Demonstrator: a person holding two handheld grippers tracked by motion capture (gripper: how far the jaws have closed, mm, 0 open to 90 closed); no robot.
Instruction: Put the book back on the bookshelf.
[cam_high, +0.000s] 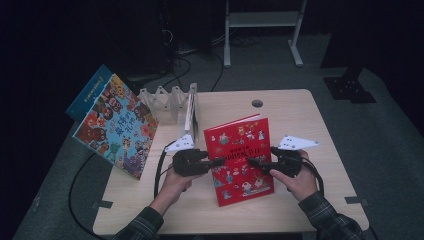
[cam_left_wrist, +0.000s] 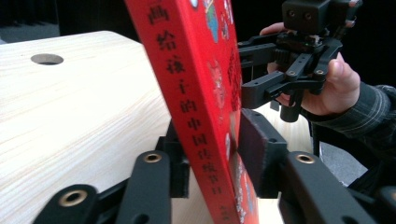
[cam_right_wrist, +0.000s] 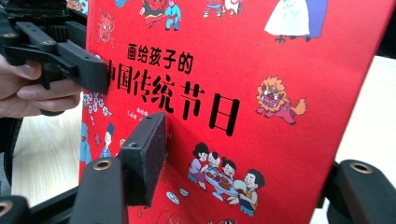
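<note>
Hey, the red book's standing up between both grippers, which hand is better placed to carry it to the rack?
Left, probably. The left gripper clamps the red book at its spine side, nearest the white rack; the right gripper stands open around it.

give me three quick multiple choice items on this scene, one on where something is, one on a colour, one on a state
1. Where is the round hole in the table?
A. near the far edge
B. by the person's sleeves
C. under the rack

2. What colour is the cover of the book between the grippers?
A. blue
B. red
C. green

3. How is that book?
A. flat and open
B. shut, upright
C. slotted in the rack

Answers: 1 A, the high view shows it beyond the book. 2 B, the cover is red. 3 B, it stands between the left gripper and the right gripper, apart from the white rack.
</note>
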